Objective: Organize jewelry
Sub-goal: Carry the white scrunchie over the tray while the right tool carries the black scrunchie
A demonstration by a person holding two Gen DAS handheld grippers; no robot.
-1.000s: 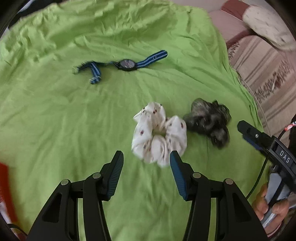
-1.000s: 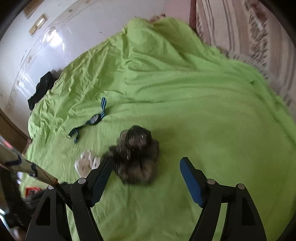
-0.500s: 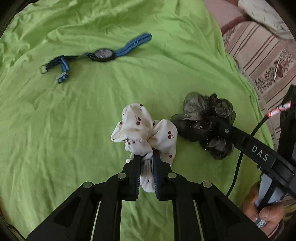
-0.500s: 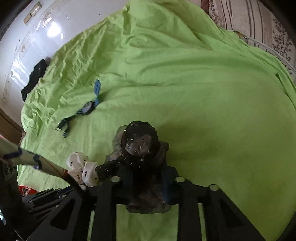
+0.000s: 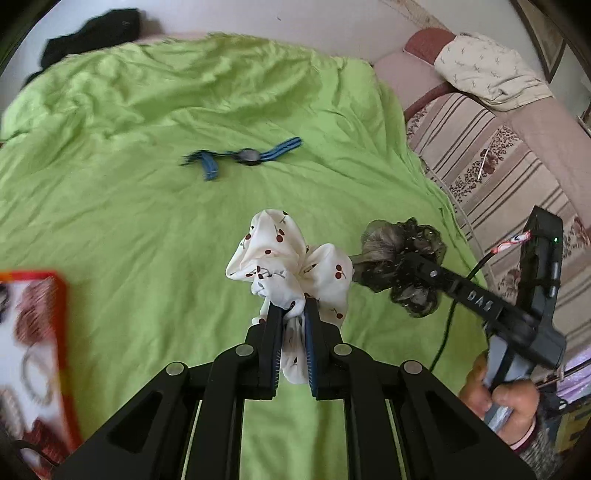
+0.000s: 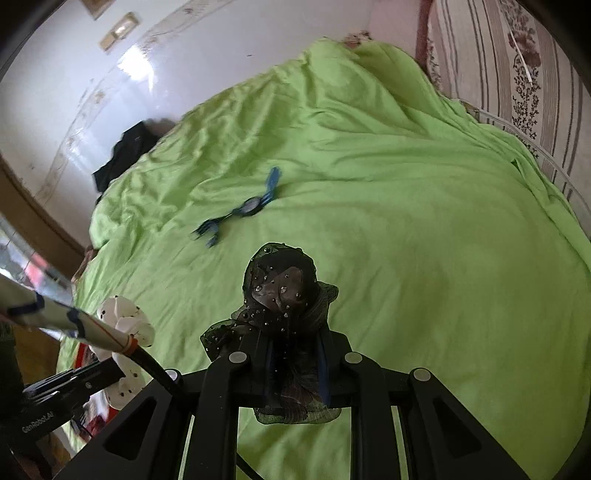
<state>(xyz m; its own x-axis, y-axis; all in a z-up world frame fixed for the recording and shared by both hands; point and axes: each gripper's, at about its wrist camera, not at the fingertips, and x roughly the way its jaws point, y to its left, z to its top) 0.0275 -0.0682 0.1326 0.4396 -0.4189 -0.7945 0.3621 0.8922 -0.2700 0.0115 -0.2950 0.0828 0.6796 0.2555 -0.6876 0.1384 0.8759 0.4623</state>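
Observation:
My left gripper (image 5: 292,314) is shut on a white cherry-print scrunchie (image 5: 280,254) and holds it above the green bedsheet (image 5: 129,229). My right gripper (image 6: 295,341) is shut on a black sheer scrunchie (image 6: 282,291), also lifted off the sheet. The black scrunchie (image 5: 400,258) and the right gripper show at the right of the left wrist view. The white scrunchie (image 6: 125,325) shows at the lower left of the right wrist view. A blue-strapped watch (image 5: 245,155) lies flat farther up the bed; it also shows in the right wrist view (image 6: 243,210).
A red-rimmed tray (image 5: 61,332) holding several rings and hair ties sits at the left edge of the bed. A striped floral sofa (image 5: 498,166) with a pillow borders the right side. Dark clothing (image 5: 92,33) lies at the bed's far left corner by the wall.
Both grippers closed on their scrunchies and have lifted them off the sheet. The left view has swung left so the red-rimmed tray now shows.

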